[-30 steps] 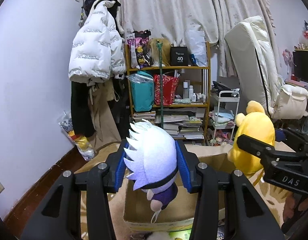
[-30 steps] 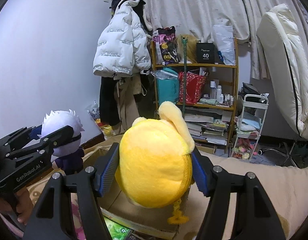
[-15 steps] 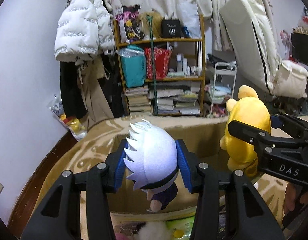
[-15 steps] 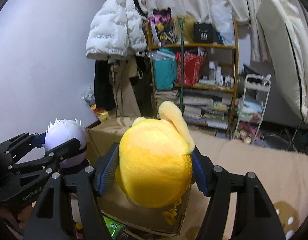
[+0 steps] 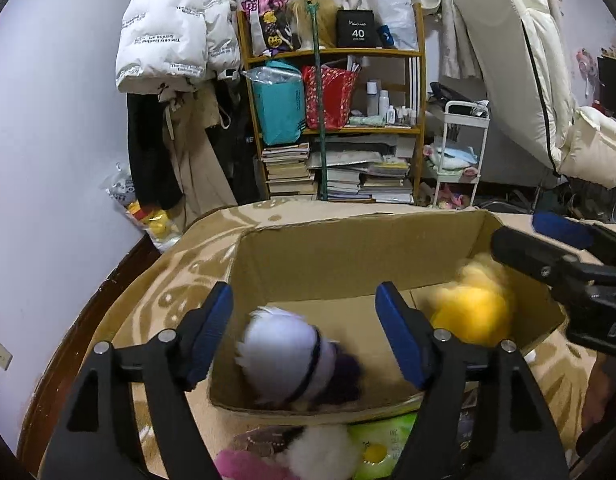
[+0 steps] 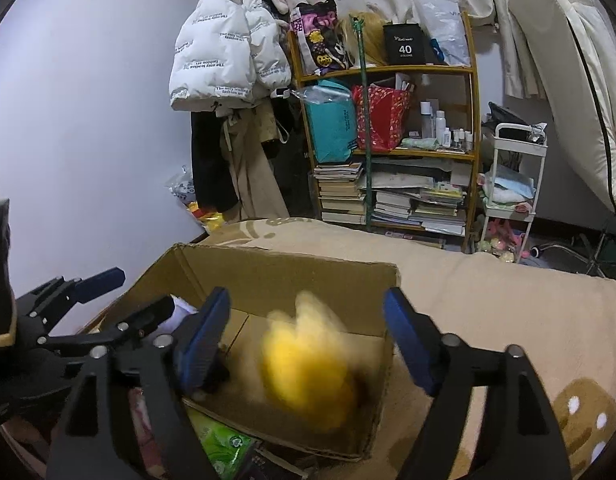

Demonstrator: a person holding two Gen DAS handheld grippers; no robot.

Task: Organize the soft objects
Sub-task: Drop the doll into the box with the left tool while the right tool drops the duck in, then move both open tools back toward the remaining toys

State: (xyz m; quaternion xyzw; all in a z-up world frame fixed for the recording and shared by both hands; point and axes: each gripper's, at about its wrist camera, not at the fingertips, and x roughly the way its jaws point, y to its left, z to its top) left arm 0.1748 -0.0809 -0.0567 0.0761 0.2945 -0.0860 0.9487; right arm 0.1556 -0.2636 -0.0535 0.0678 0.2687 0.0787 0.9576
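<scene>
While both tools hang over the cardboard box (image 5: 348, 256), the left tool (image 5: 304, 332) is opening, its pads clear of the white-haired doll (image 5: 284, 360) inside; the right tool (image 6: 308, 336) is opening too, the blurred yellow plush (image 6: 308, 376) loose in the box's right end.

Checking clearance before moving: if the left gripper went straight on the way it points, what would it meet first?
Probably the white-haired plush, lying blurred in the box between the opening, non-touching jaws of the left gripper; beyond it, the box floor.
</scene>
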